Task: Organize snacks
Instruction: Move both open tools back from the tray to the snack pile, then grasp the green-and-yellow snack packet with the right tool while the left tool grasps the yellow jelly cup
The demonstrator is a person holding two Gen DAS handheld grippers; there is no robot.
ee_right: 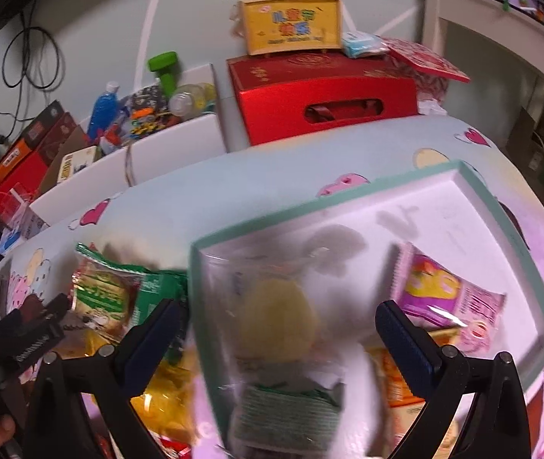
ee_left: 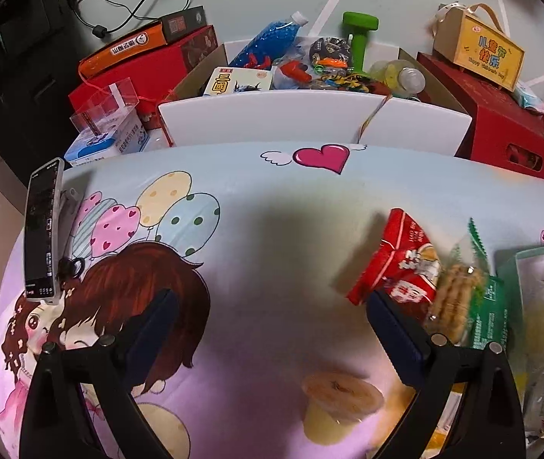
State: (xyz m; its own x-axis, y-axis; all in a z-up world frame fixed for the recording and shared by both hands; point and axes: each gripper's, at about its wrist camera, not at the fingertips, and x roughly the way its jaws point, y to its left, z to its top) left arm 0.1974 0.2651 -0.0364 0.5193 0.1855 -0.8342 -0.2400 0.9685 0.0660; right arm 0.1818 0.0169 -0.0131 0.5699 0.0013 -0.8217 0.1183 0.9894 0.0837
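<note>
Behind both spread, empty tongs point(ee_left: 272, 329) point(ee_right: 277, 338), a yellow box point(ee_left: 490, 53) seemingly reads "Happy Children's Day".

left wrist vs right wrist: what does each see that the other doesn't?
Left wrist only: a red snack packet beside the left gripper, a jelly cup on the cartoon sheet, and a phone standing at the left edge.

Right wrist only: the inside of the teal-rimmed box, holding a pink snack packet, and a blurred clear packet with a yellow pastry between the fingers of the open right gripper.

Both: the green biscuit packet, the yellow gift box and the green dumbbell.
</note>
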